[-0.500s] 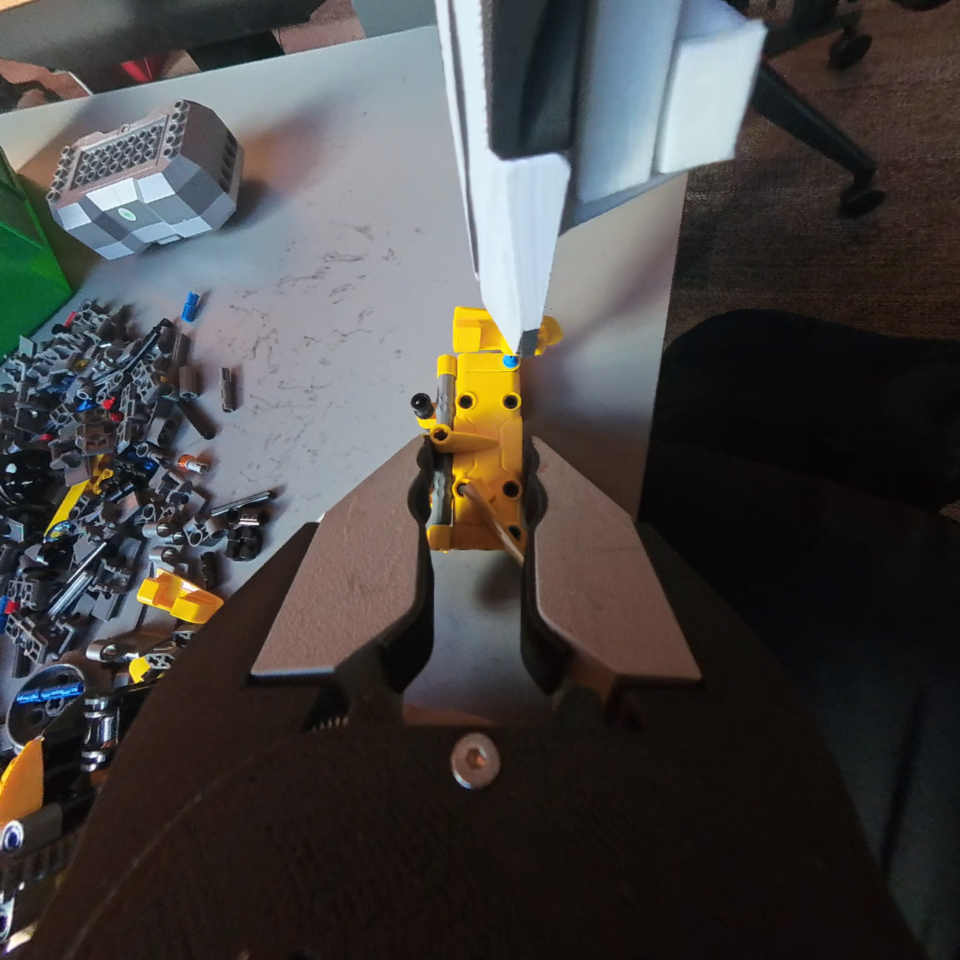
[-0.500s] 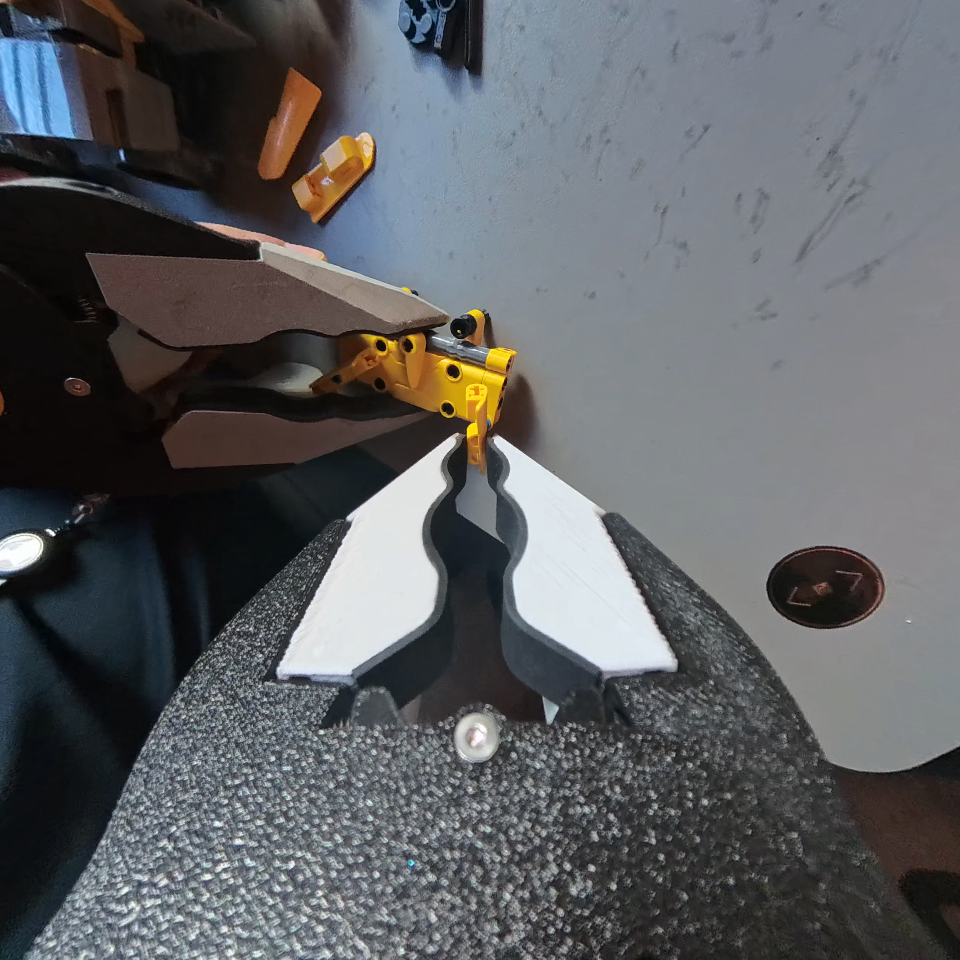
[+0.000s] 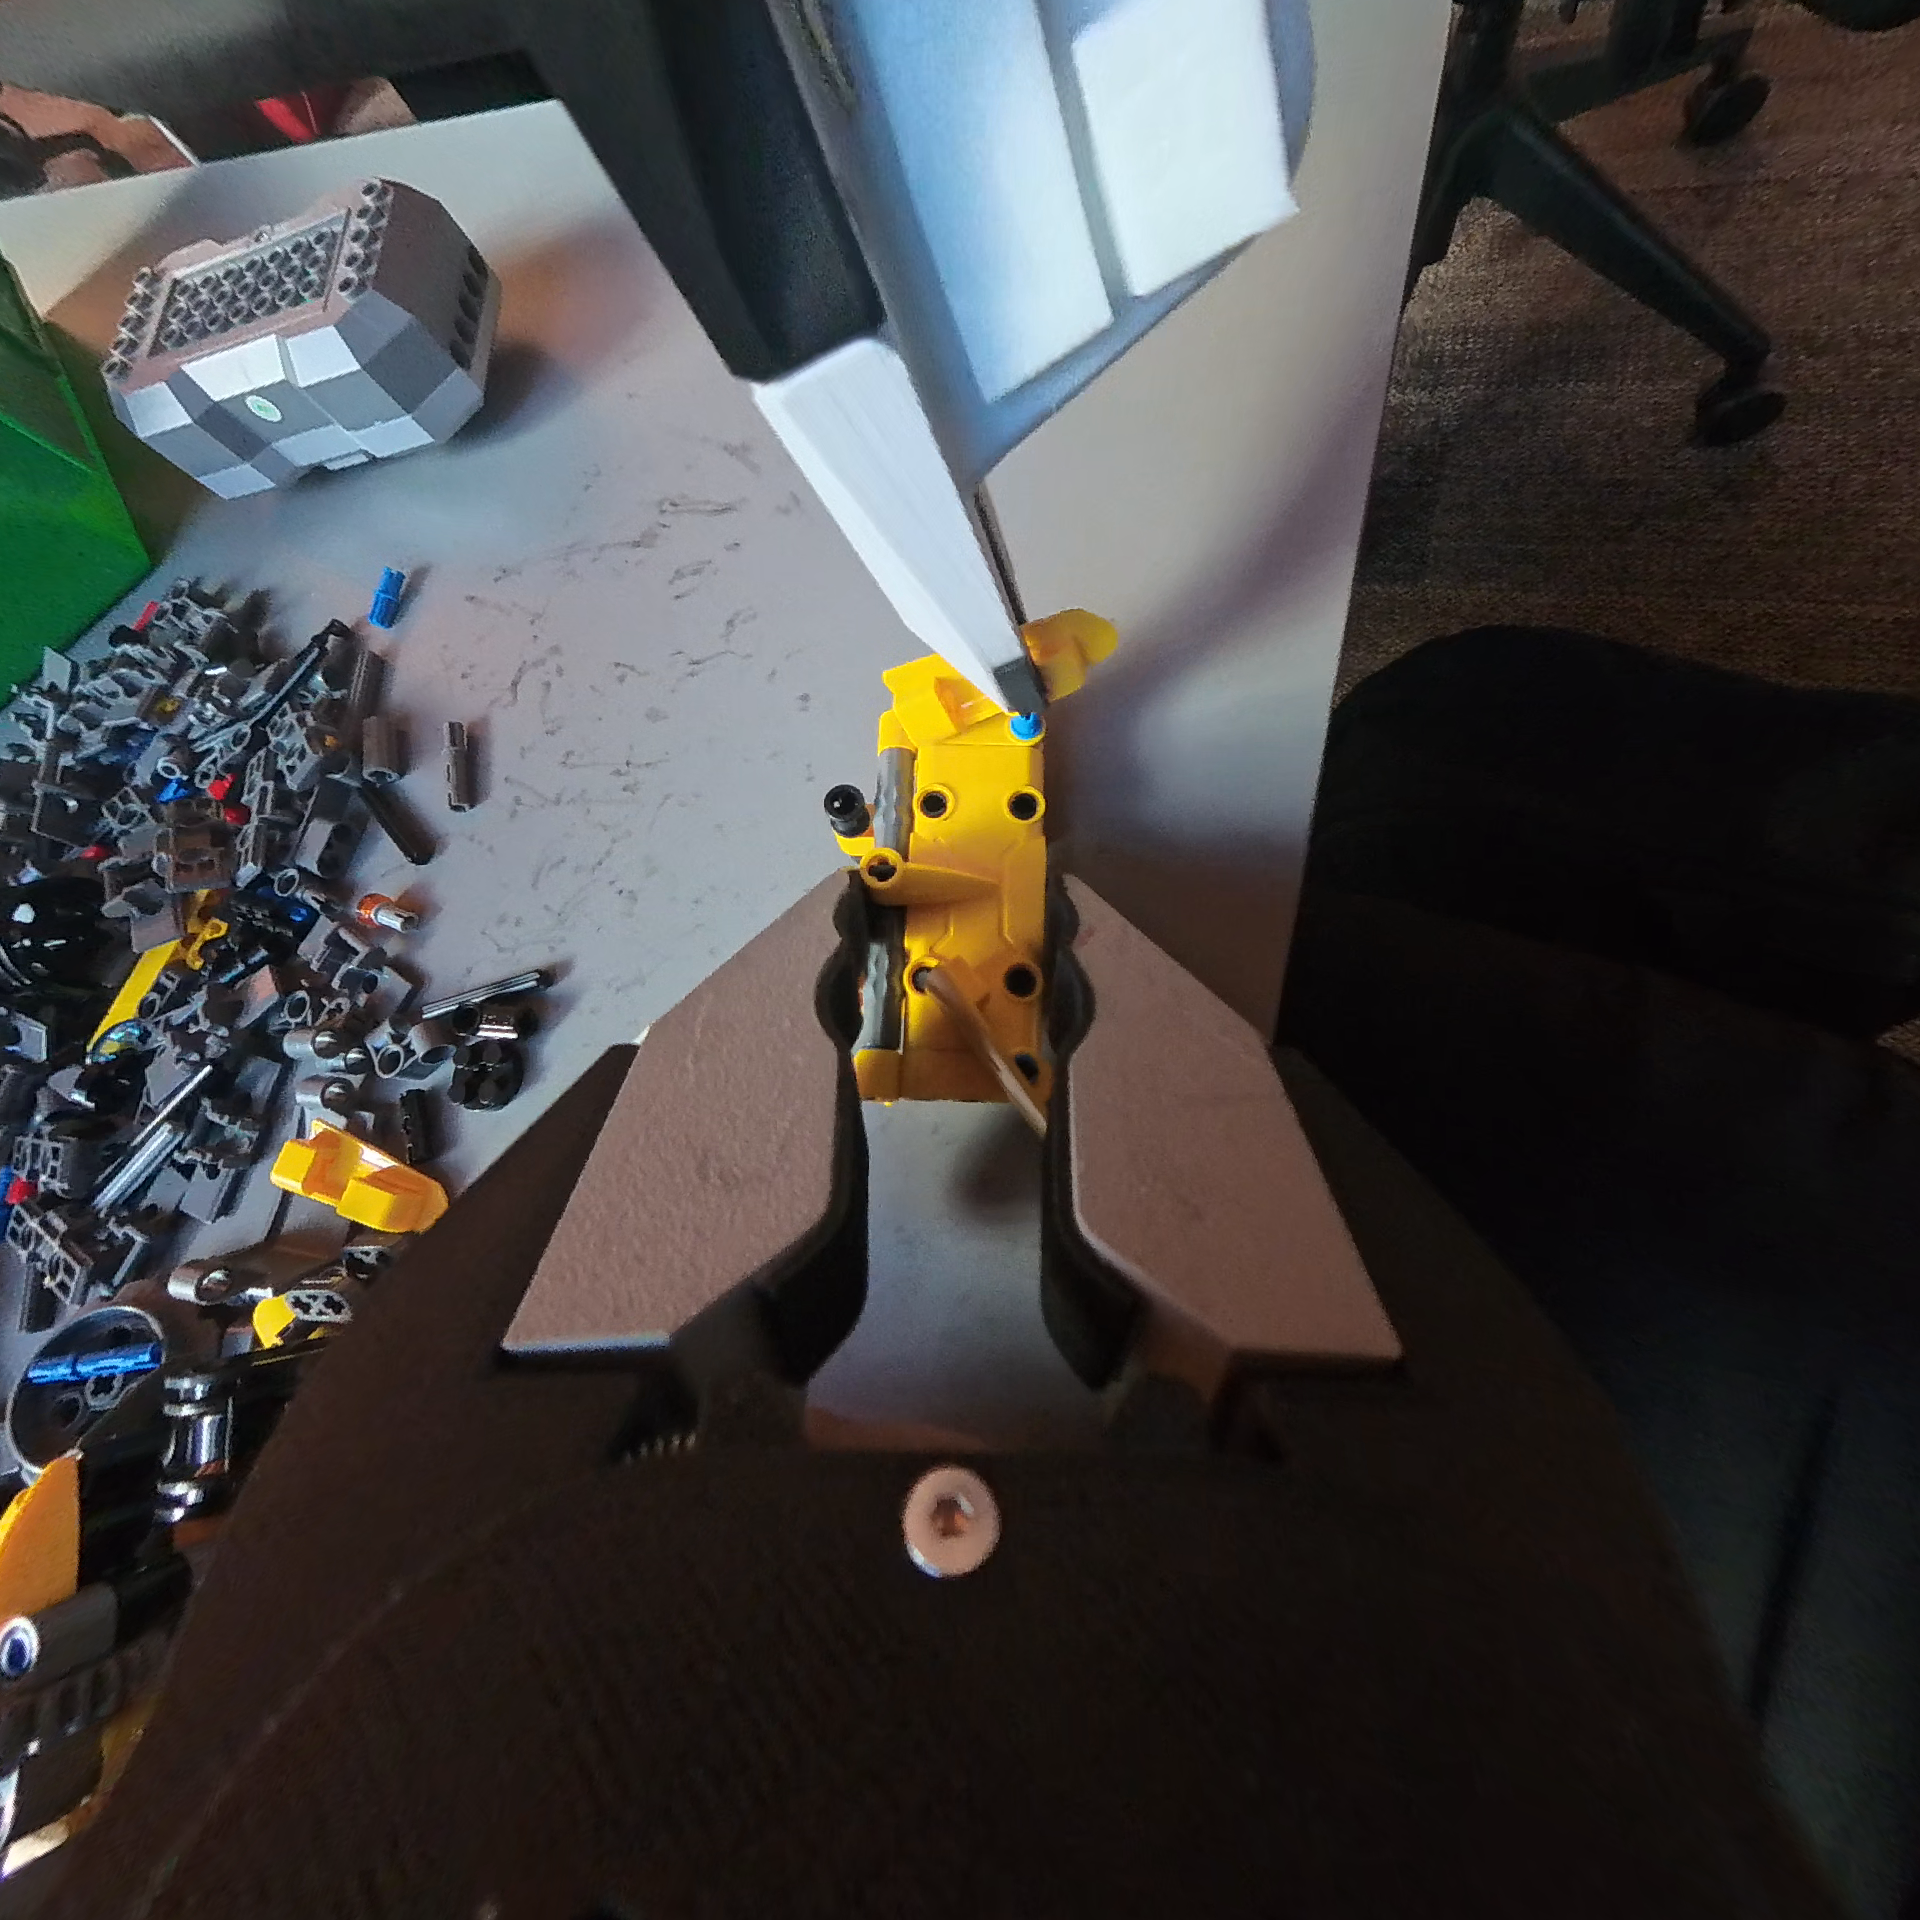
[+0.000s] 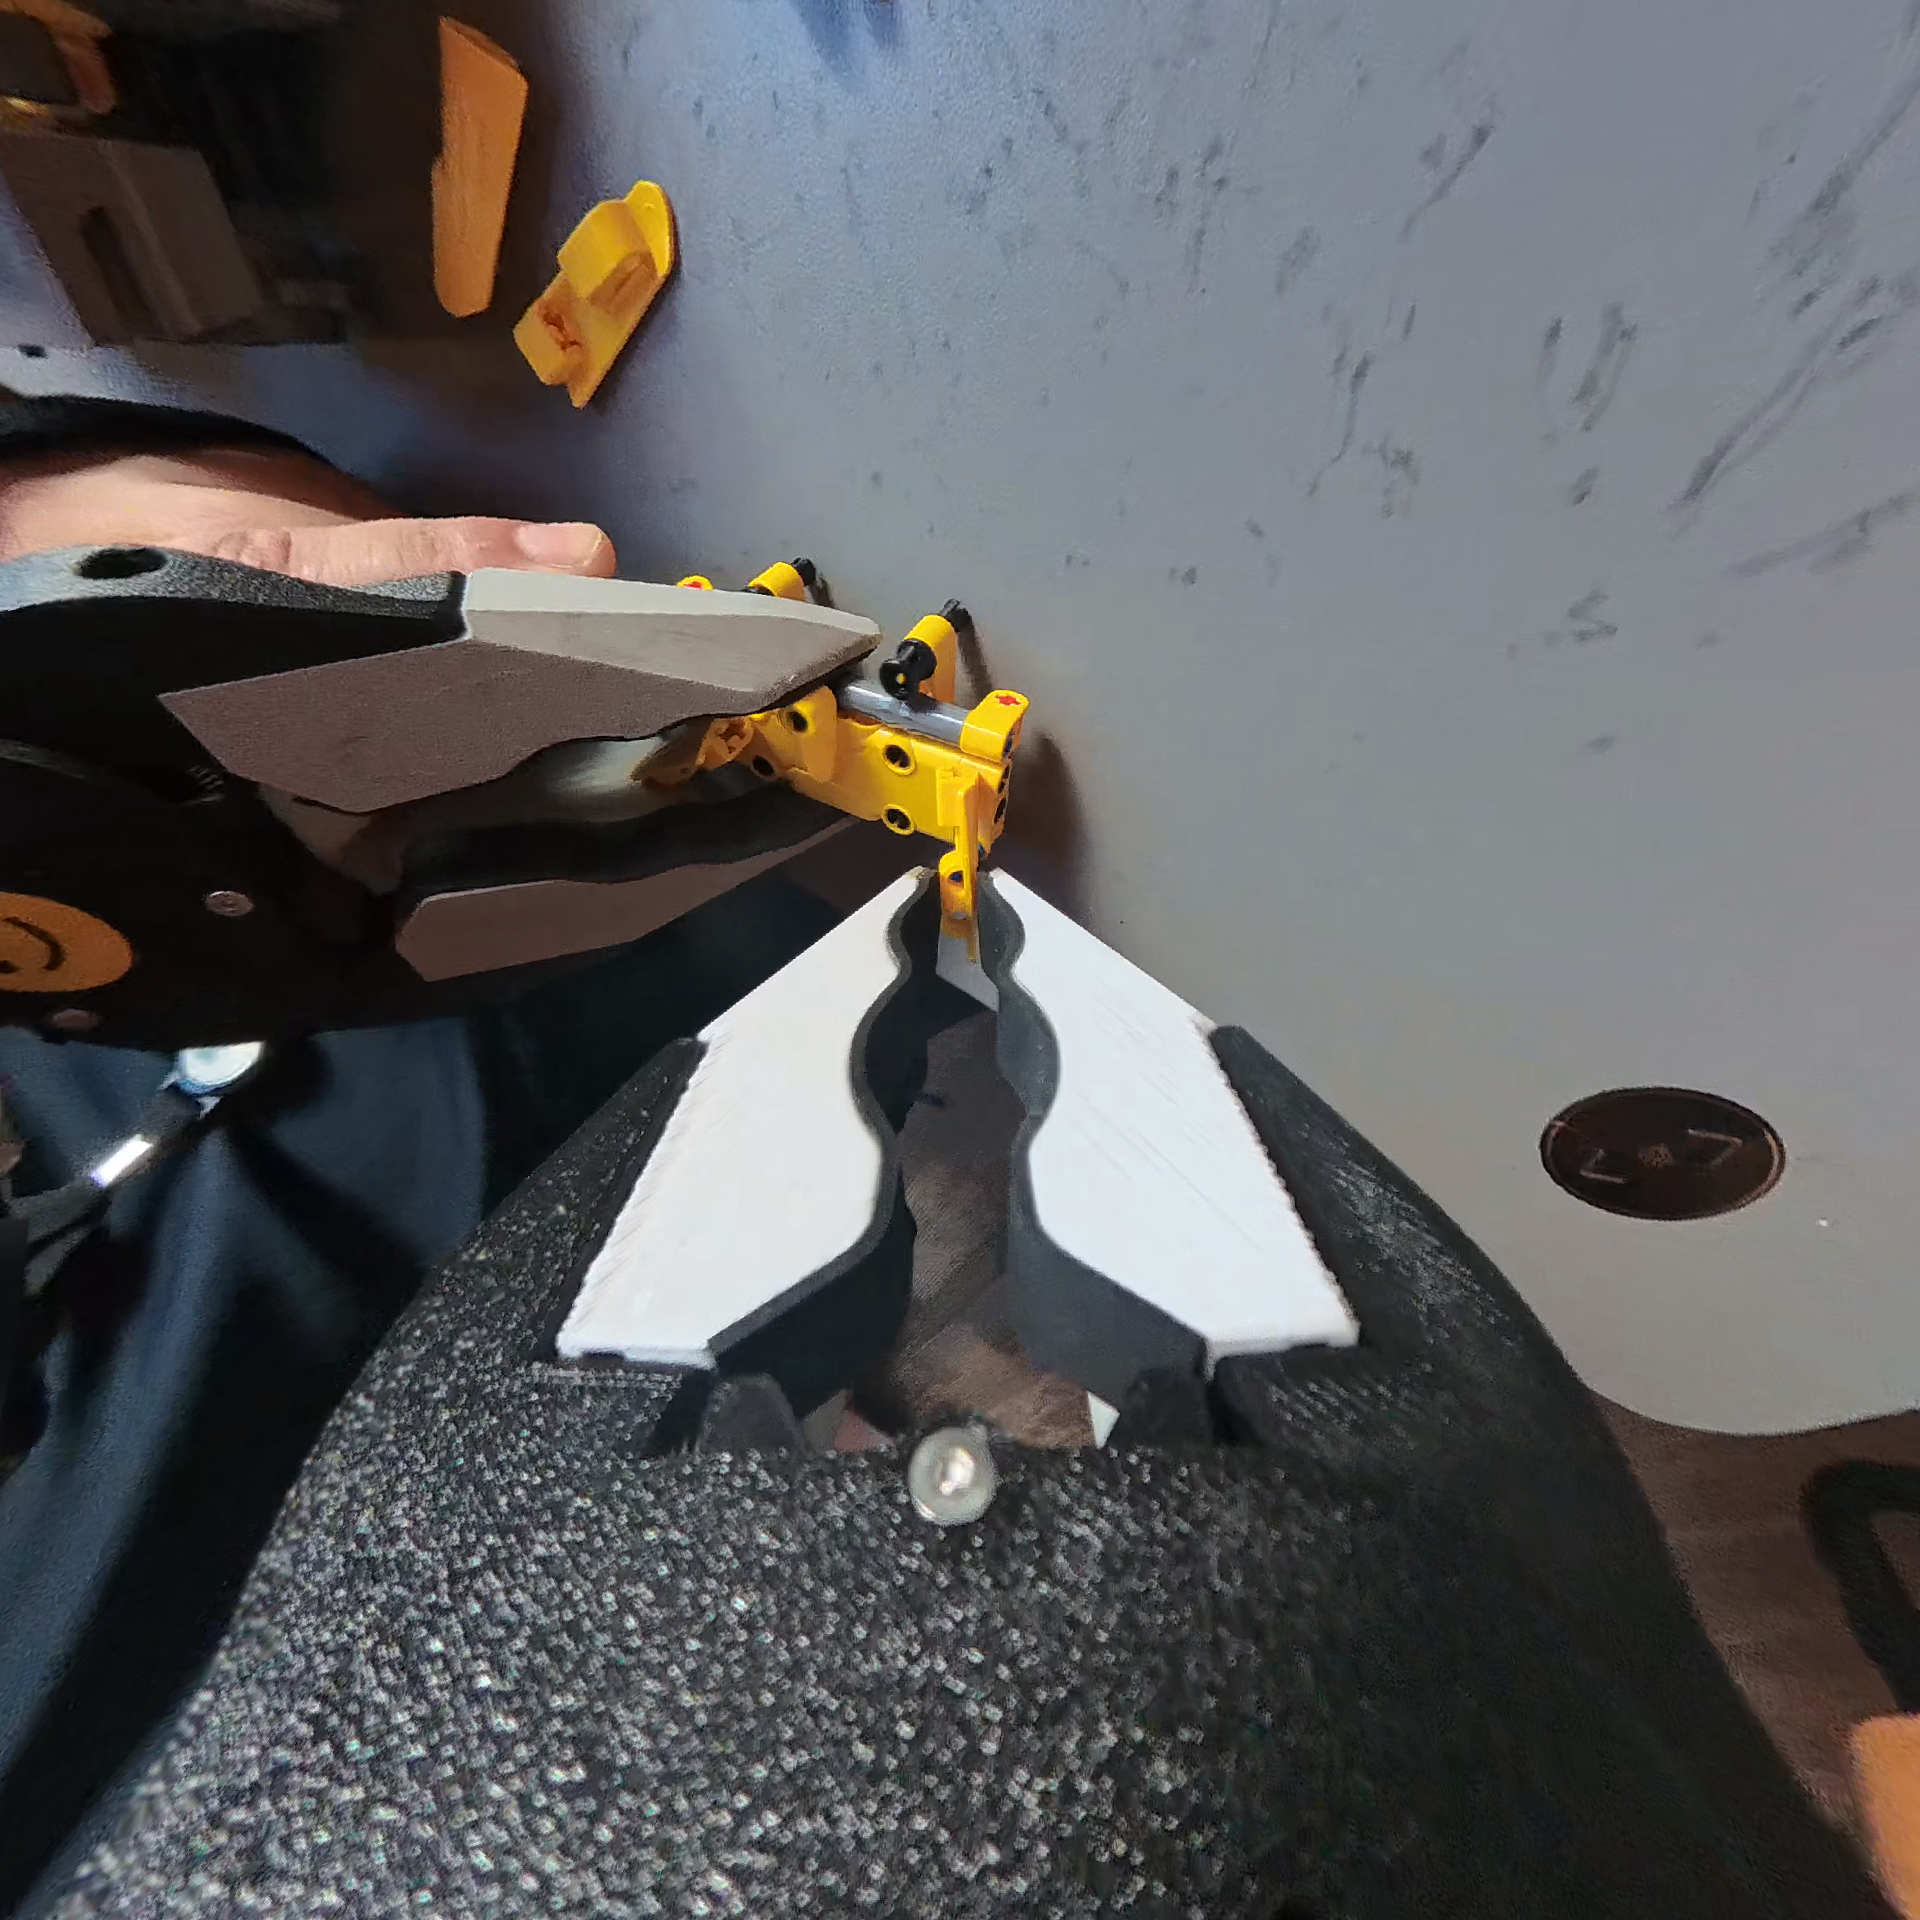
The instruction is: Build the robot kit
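The left gripper (image 3: 951,987) is clamped on the near end of a yellow brick assembly (image 3: 961,894), holding it off the table (image 3: 623,644) so its far end stays free. The right gripper (image 4: 961,899) is pinched on a thin yellow tab (image 4: 961,873) at that free end (the grips sit crosswise, presumably so neither blocks the other). A loose parts pile (image 3: 177,935) lies well apart, leftward.

Scuffed grey table (image 3: 582,582) (brown carpet (image 3: 1558,436) beyond).
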